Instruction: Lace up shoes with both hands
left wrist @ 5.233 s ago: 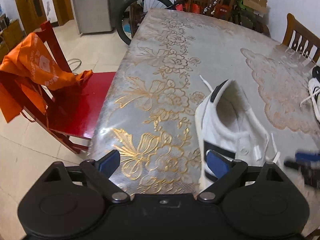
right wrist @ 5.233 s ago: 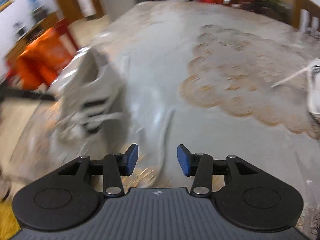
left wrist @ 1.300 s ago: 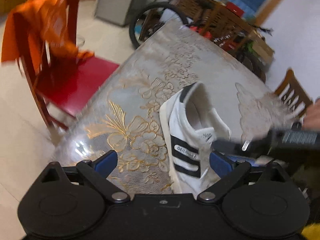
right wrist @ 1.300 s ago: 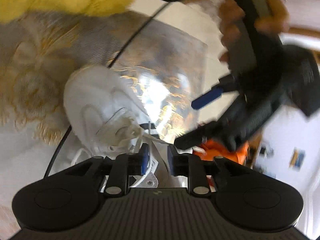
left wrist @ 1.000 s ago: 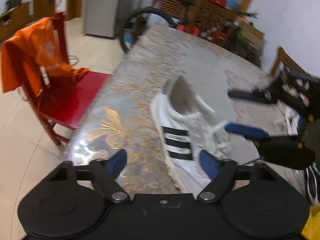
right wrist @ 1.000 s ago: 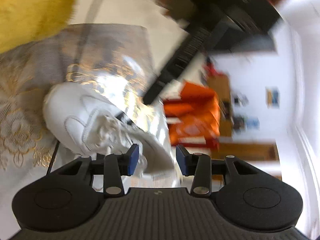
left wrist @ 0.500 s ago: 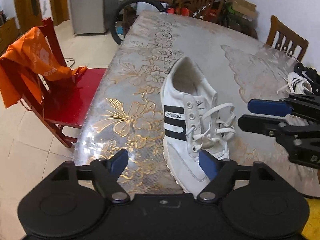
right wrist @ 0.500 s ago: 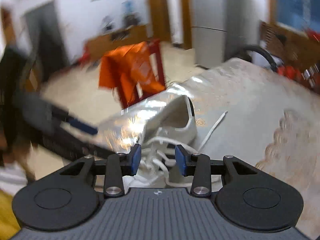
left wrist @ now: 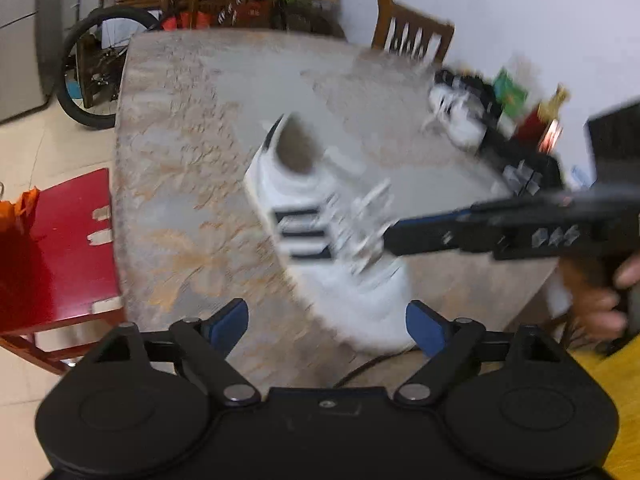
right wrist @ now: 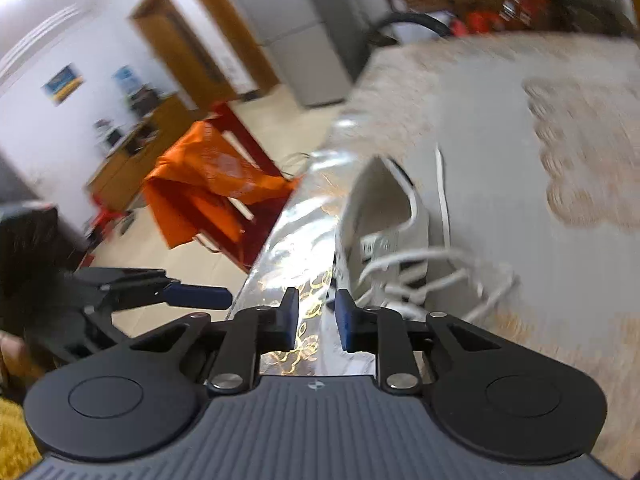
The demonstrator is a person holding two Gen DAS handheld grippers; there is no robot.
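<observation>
Now | white black-striped canvas shoe on floral-covered bench | left gripper spread wide, right gripper narrowly parted, empty | risk: loose white laces beside shoe snagging.

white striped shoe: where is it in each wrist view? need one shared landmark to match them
Left wrist: white shoe at centre, heel away from the camera, toe near the lower edge of the table.
Right wrist: shoe right of centre, just beyond the jaws.
Shared landmark: red chair beside the table.
</observation>
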